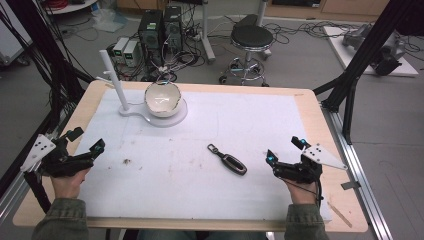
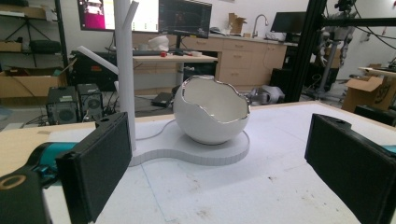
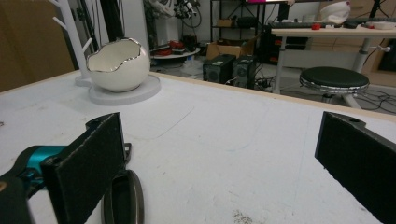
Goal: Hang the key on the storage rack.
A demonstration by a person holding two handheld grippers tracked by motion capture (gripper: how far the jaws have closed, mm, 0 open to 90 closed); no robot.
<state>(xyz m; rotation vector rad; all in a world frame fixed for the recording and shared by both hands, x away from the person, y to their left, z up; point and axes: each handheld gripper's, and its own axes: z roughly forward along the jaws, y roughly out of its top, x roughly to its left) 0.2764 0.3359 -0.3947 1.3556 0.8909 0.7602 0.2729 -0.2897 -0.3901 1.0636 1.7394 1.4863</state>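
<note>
The car key fob (image 1: 228, 160) lies flat on the white mat (image 1: 200, 190), near the right gripper (image 1: 285, 156) and well apart from the eggshell-shaped bowl (image 1: 162, 97) on its white stand (image 1: 131, 111) at the far side. Both the right gripper and the left gripper (image 1: 85, 145) stand wide open, holding nothing. I'd worry that the flat fob could skid or flip if a jaw came down on its edge. In the right gripper view the fob (image 3: 122, 198) is half hidden behind one jaw and cut off below, so its buttons can't be made out.
</note>
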